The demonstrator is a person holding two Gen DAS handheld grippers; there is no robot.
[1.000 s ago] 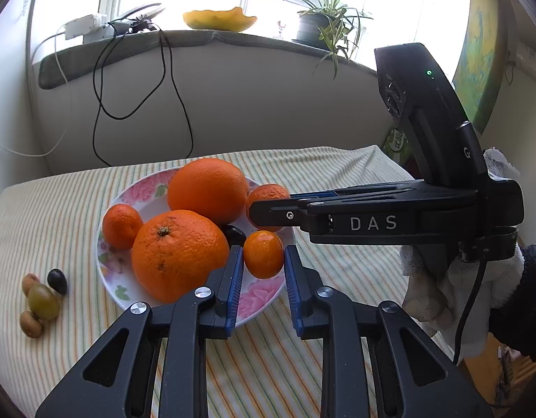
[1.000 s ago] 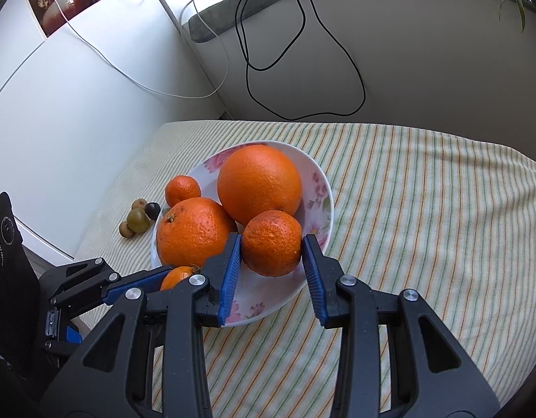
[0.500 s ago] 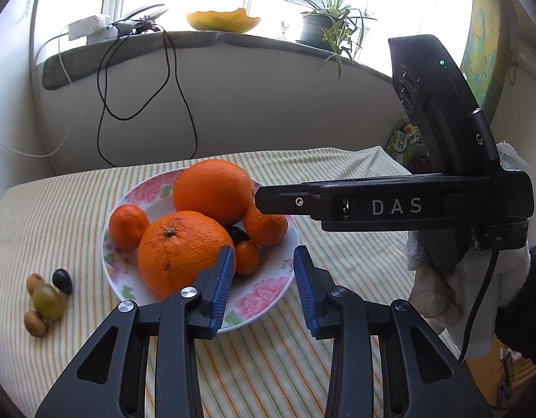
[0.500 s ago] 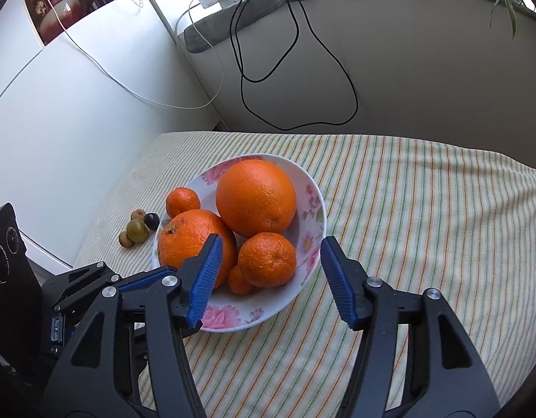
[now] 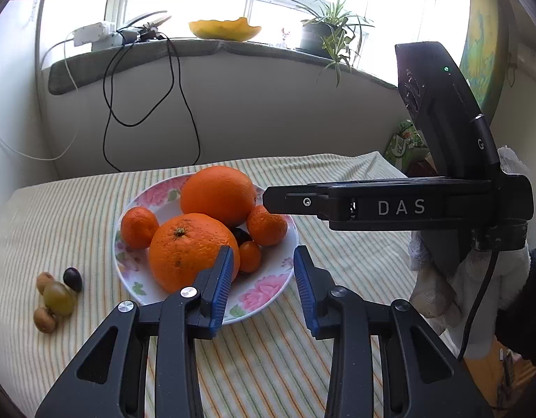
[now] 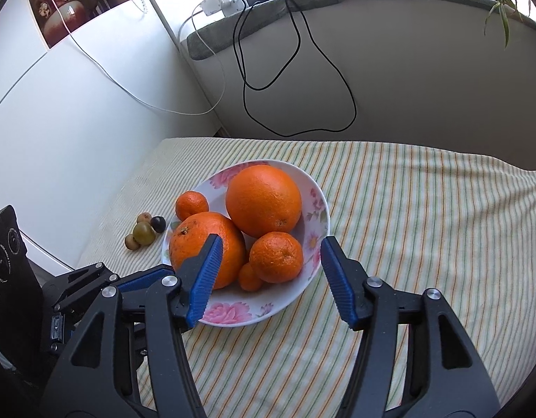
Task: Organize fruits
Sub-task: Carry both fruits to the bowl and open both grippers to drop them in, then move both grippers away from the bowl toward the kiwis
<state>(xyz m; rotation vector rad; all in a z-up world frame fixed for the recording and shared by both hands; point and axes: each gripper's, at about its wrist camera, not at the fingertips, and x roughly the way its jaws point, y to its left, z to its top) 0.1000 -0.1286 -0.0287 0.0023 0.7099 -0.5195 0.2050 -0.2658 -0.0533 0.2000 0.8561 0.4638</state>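
Note:
A floral plate (image 5: 264, 296) on the striped cloth holds two large oranges (image 5: 217, 195) (image 5: 188, 250), two mandarins (image 5: 139, 226) (image 5: 266, 224), a tiny orange fruit (image 5: 250, 256) and a dark one (image 5: 240, 235). My left gripper (image 5: 262, 254) hovers open over the plate's near rim, nothing between its pads. My right gripper (image 6: 270, 240) is open too, wider, just short of the front mandarin (image 6: 275, 257) without touching it. Its black body (image 5: 400, 205) reaches in from the right in the left wrist view.
Left of the plate, several small fruits lie on the cloth: a green one (image 5: 59, 297), a dark one (image 5: 73, 278) and two brown ones (image 5: 45, 318). Black cables (image 6: 296, 80) hang down the back wall. The cloth's right edge drops off near a green packet (image 5: 404, 142).
Both grippers opened and drew back from the plate. The right one let go of the mandarin and the left one the tiny orange fruit; both fruits now rest in the plate.

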